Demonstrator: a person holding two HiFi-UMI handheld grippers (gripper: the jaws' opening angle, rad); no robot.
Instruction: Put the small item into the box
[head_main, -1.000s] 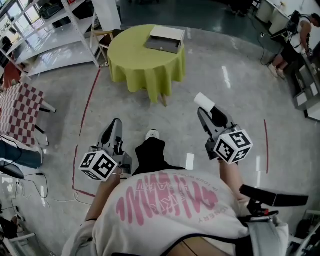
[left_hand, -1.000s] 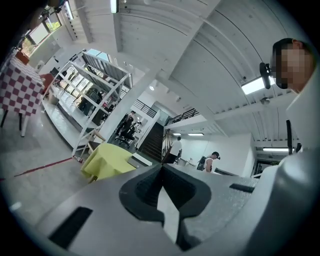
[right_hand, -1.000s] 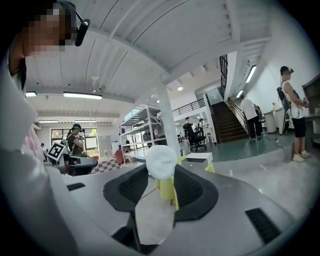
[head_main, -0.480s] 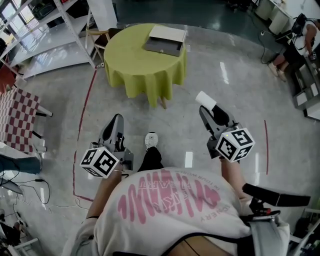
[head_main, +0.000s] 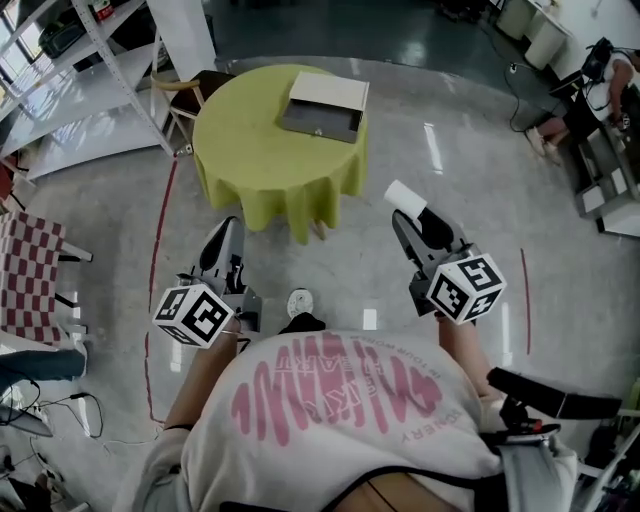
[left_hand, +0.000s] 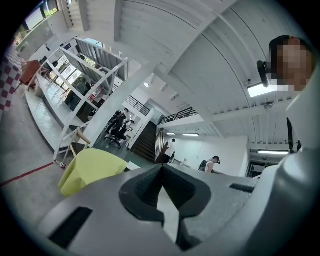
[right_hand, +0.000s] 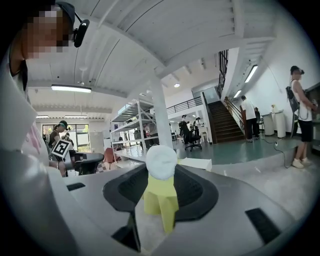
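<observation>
Right gripper (head_main: 413, 214) pinches white small item (head_main: 404, 196) at jaw tips, centre-right of head view | left gripper (head_main: 226, 232) closed, empty, lower left | box (head_main: 322, 105) on green table (head_main: 250, 160), upper centre, well apart | risk: shallow tip hold may slip, dropping item short of box

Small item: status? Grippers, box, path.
Right gripper shut on small white item. Left gripper shut, empty. Box on green table ahead, item not yet in it. Nothing seen on floor between.
</observation>
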